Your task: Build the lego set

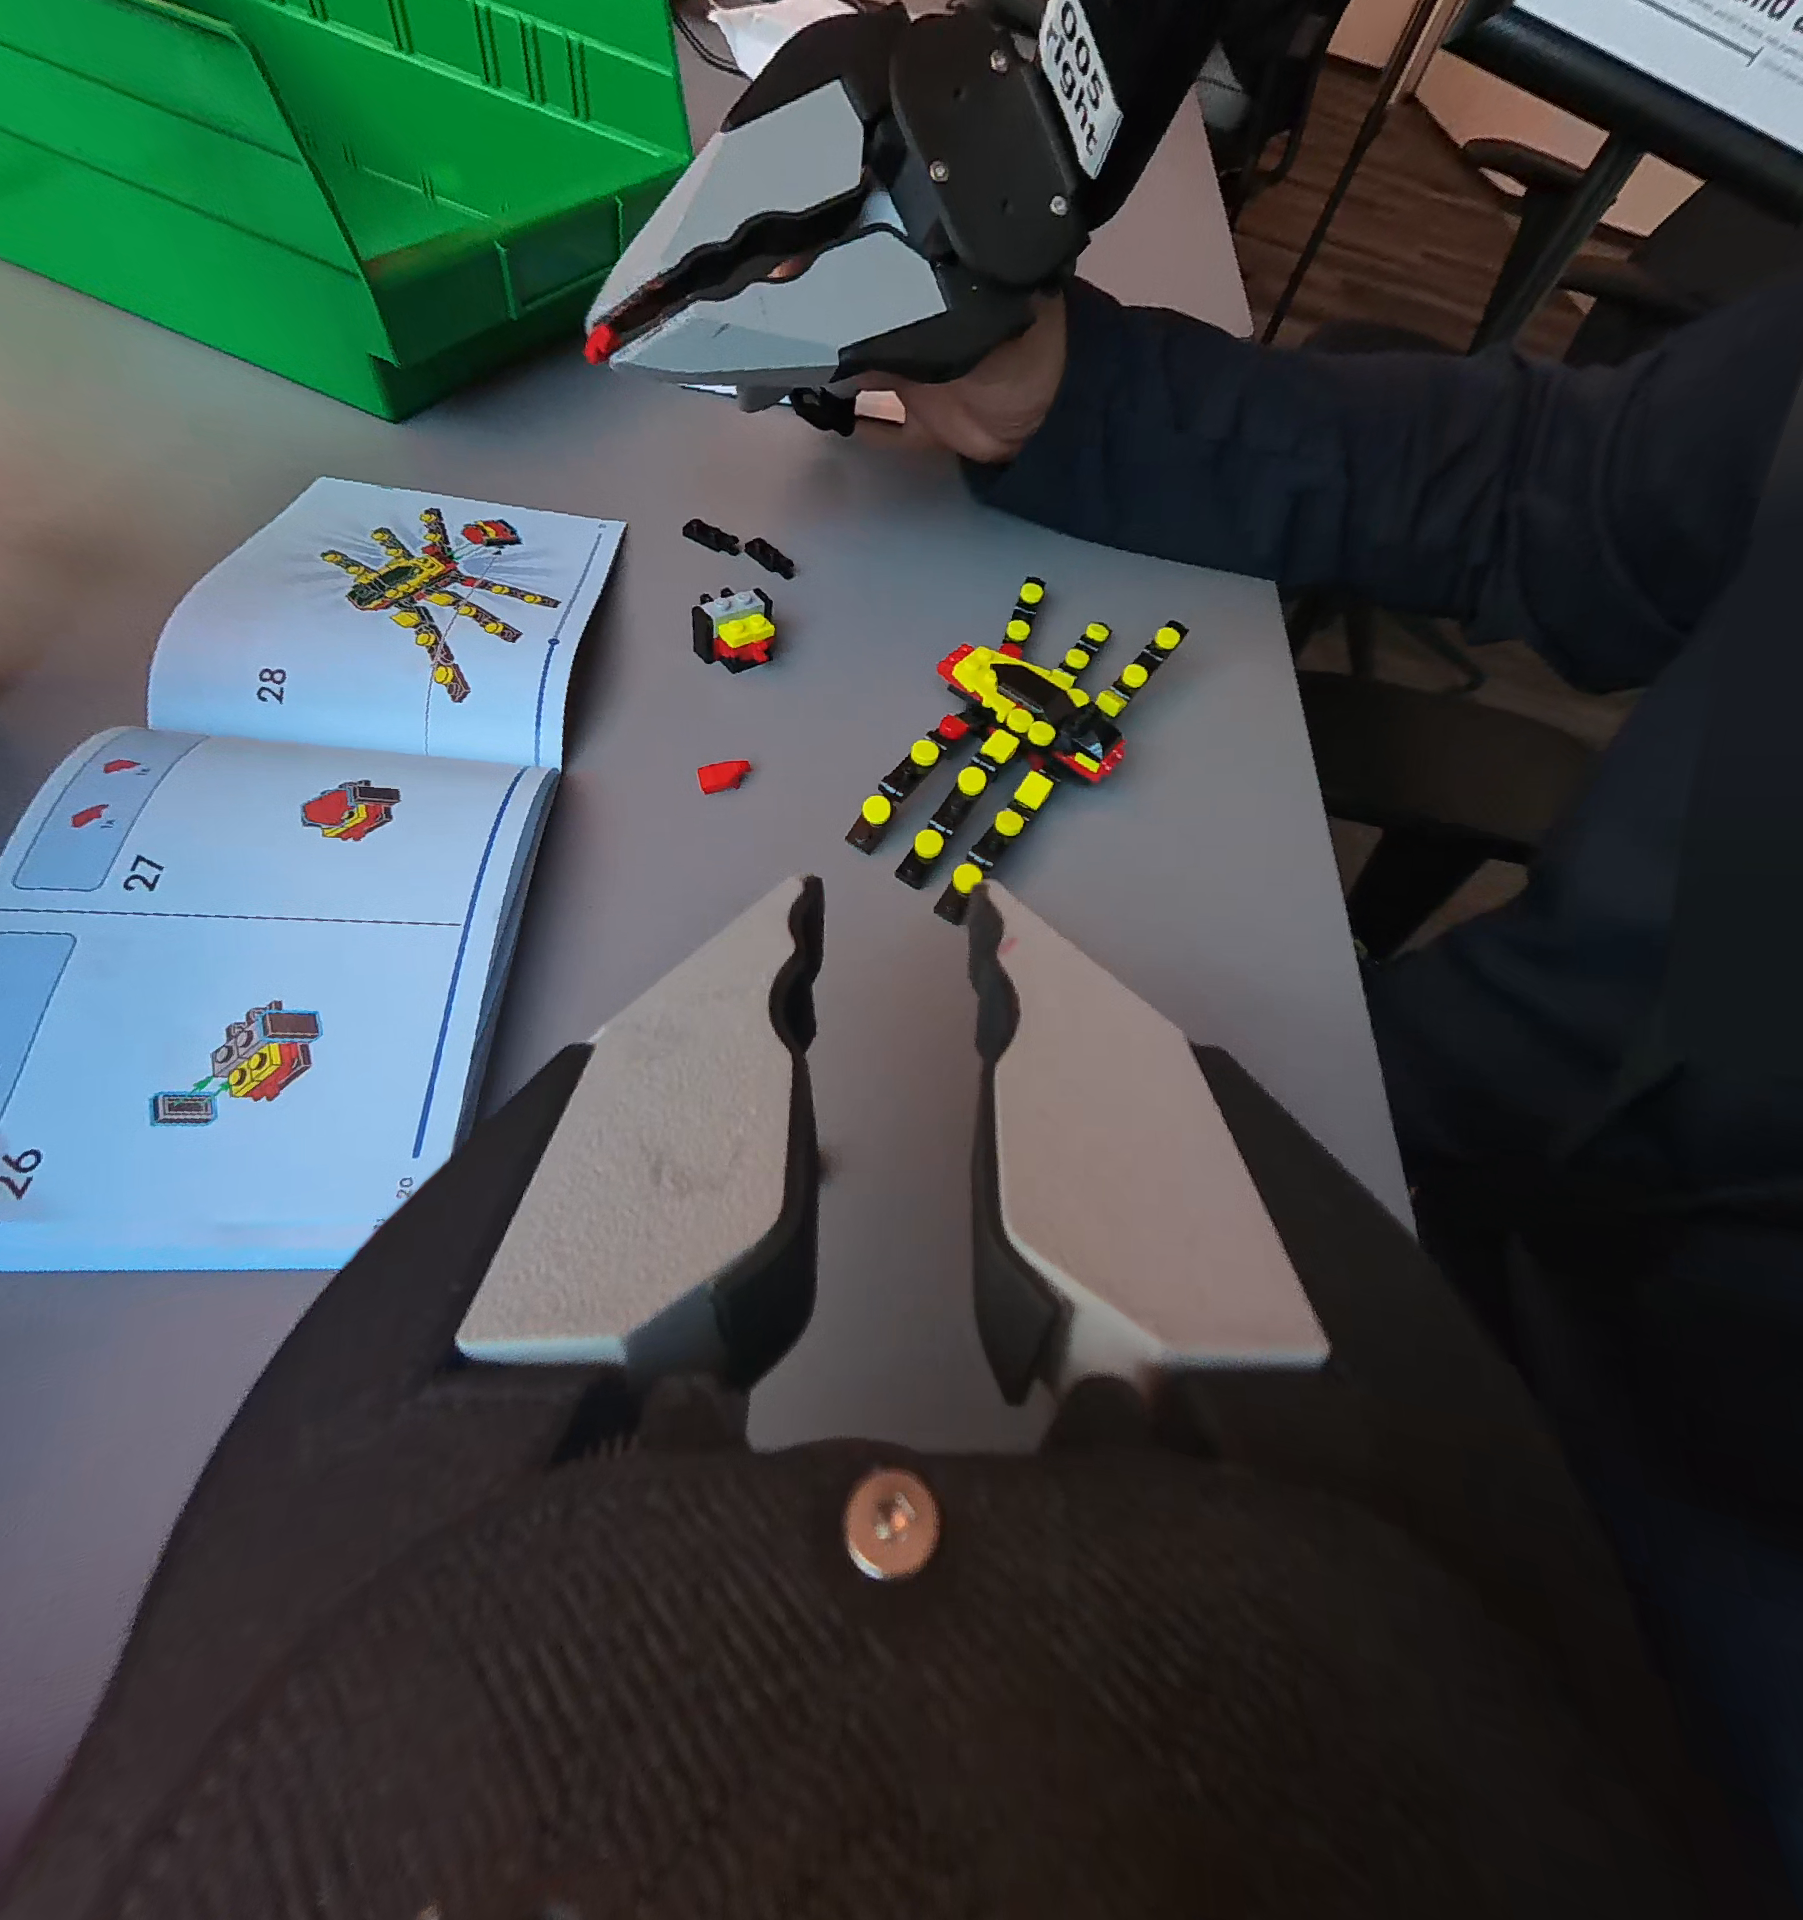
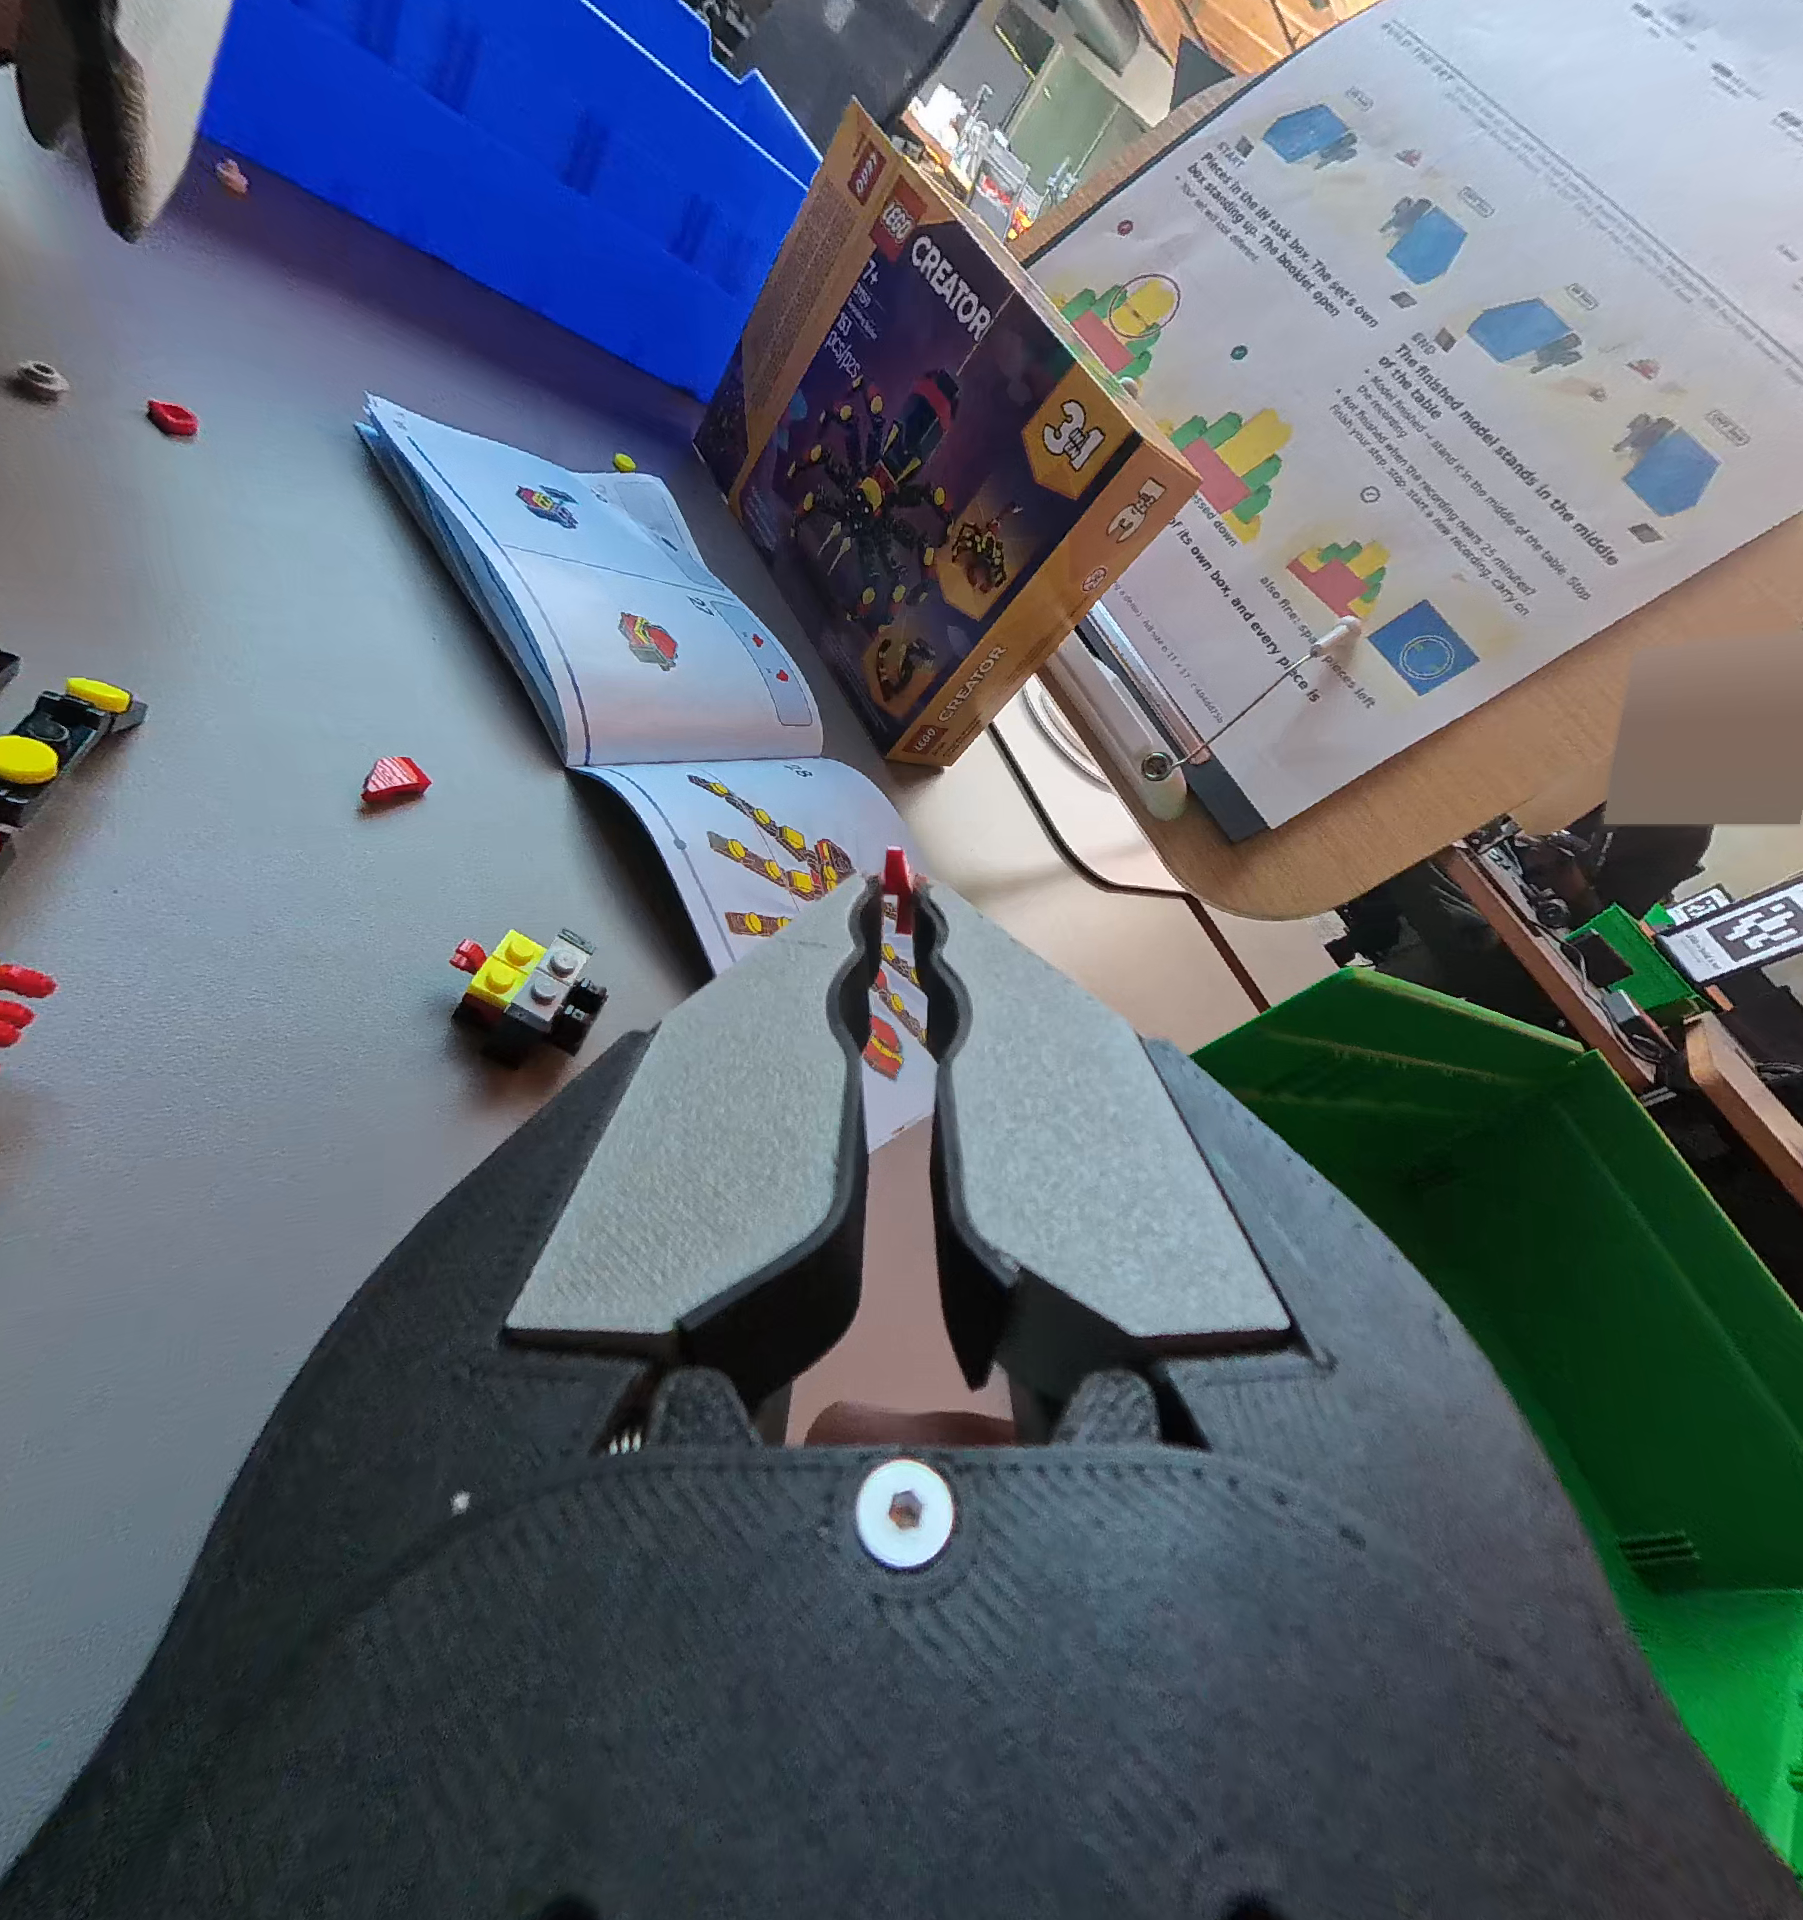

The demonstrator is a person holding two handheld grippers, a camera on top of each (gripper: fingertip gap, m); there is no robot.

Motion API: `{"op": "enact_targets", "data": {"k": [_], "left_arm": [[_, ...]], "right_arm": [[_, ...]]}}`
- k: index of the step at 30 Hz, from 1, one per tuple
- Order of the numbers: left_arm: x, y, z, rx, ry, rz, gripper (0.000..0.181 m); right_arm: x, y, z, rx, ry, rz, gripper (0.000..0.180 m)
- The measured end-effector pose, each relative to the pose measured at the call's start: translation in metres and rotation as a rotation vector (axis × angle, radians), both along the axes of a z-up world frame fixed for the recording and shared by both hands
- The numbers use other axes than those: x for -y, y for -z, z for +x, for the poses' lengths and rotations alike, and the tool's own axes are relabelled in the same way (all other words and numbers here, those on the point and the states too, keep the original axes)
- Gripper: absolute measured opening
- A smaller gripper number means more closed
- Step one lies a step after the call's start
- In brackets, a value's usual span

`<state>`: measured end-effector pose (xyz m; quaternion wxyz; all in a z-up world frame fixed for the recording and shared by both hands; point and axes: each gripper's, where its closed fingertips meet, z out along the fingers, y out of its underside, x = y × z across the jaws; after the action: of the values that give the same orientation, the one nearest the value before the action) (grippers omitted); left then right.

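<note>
Lego spider parts spread loose on the grey bench [image 1: 980, 499]

The black spider body [image 1: 1022, 727], with yellow studs along its legs and a red-and-yellow back, lies flat near the bench edge. A small black, yellow, grey and red sub-assembly [image 1: 734, 627] sits well apart from it, two black pieces [image 1: 739, 548] just beyond it. One red sloped piece [image 1: 722, 775] lies loose between them; another small red piece [image 2: 898, 889] is pinched at the tips of the right gripper's fingers [image 2: 772, 1091].
</note>
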<state>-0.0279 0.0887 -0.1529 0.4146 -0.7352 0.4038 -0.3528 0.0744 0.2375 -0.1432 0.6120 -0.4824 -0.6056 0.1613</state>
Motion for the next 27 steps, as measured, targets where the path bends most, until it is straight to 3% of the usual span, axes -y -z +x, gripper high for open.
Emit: {"op": "enact_targets", "data": {"k": [13,21,27], "left_arm": [[-0.008,0.016,-0.007,-0.07,0.018,0.04,0.025],[-0.009,-0.005,-0.01,0.024,-0.004,0.058,0.024],[-0.001,-0.009,-0.004,-0.011,0.002,0.081,0.024]], "right_arm": [[0.013,0.003,-0.007,-0.014,-0.058,-0.039,0.002],[0.012,0.001,-0.006,-0.027,-0.043,-0.041,0.002],[0.016,0.012,-0.008,0.058,-0.064,0.001,0.002]]}}
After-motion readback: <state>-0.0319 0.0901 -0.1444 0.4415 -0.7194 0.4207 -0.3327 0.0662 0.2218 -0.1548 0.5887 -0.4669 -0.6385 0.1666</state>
